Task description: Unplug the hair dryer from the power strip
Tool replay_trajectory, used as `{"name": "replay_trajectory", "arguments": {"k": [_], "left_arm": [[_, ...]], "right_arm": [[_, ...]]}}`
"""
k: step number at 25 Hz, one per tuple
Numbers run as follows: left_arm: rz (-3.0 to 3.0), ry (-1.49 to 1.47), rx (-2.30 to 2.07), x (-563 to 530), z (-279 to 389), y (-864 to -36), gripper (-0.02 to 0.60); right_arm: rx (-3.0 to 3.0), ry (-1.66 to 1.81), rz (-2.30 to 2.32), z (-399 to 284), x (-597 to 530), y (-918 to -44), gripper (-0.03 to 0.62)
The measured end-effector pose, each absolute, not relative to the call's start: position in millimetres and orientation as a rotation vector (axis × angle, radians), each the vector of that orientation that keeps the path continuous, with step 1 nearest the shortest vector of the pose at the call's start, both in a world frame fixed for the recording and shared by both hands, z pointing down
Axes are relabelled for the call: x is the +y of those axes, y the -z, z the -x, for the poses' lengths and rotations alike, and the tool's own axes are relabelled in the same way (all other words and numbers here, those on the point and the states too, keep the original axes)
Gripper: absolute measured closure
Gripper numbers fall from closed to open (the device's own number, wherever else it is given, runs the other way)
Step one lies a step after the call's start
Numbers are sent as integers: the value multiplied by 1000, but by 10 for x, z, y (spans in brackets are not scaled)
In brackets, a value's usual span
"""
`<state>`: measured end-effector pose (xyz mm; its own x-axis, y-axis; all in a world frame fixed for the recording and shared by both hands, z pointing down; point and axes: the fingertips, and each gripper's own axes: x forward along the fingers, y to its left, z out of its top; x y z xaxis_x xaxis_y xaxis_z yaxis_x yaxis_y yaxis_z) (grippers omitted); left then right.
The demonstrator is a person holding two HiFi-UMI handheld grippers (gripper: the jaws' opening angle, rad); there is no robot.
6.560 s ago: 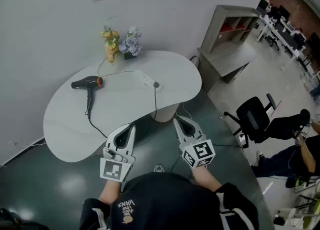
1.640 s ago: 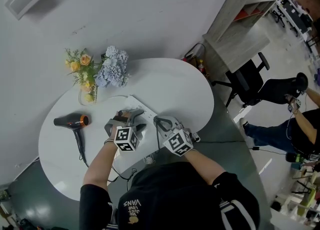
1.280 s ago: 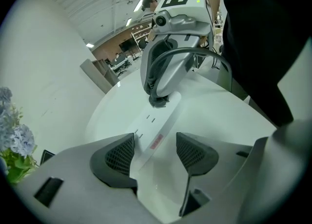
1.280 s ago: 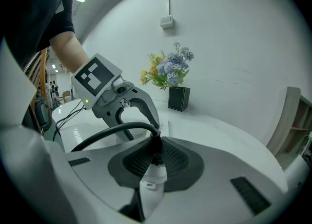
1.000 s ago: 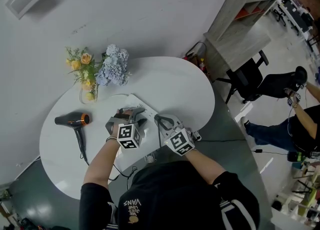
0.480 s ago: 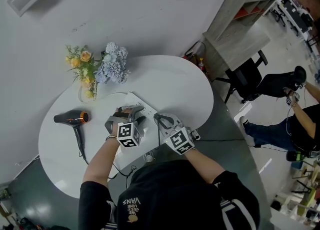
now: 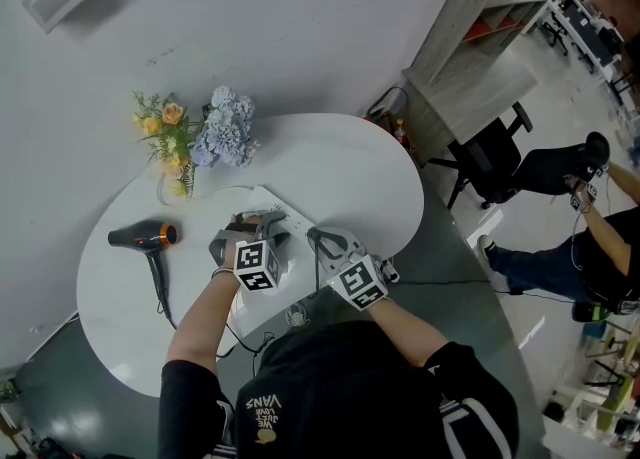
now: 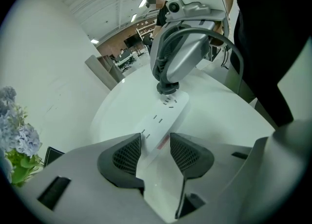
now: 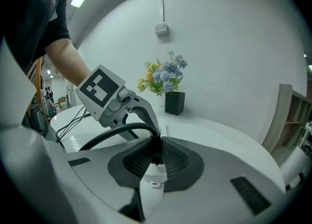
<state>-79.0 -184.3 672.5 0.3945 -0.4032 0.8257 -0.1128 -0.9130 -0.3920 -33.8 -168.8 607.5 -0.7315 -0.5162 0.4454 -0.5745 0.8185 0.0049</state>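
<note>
Head view shows the hair dryer lying at the table's left end, well apart from the power strip. Left gripper view has the left gripper clamped on the strip's sides. Right gripper view has the right gripper pinched tight on the black plug seated in it.

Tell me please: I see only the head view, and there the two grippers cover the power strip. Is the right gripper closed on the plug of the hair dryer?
Observer: Yes. In the right gripper view, the right gripper has its pads pressed on the black plug, just where the cord enters it.
Operator: And the left one, what does it do?
Observer: The left gripper straddles the white power strip, with one pad against each long side.
Operator: Is the plug out of the socket?
Observer: Not yet. The left gripper view shows it seated at the strip's far end.
</note>
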Motion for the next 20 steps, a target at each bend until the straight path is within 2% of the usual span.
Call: {"name": "replay_trajectory", "arguments": {"k": [5, 12, 20], "left_arm": [[2395, 1536, 441, -1924, 791, -6762, 387], [2453, 1359, 593, -2274, 582, -6672, 390], [2566, 1156, 815, -2110, 581, -6360, 515]], "right_arm": [[-2578, -204, -841, 331, -1764, -6063, 522], [-2582, -210, -893, 168, -2118, -6103, 522], [-2580, -201, -930, 147, -1993, -6008, 522]]}}
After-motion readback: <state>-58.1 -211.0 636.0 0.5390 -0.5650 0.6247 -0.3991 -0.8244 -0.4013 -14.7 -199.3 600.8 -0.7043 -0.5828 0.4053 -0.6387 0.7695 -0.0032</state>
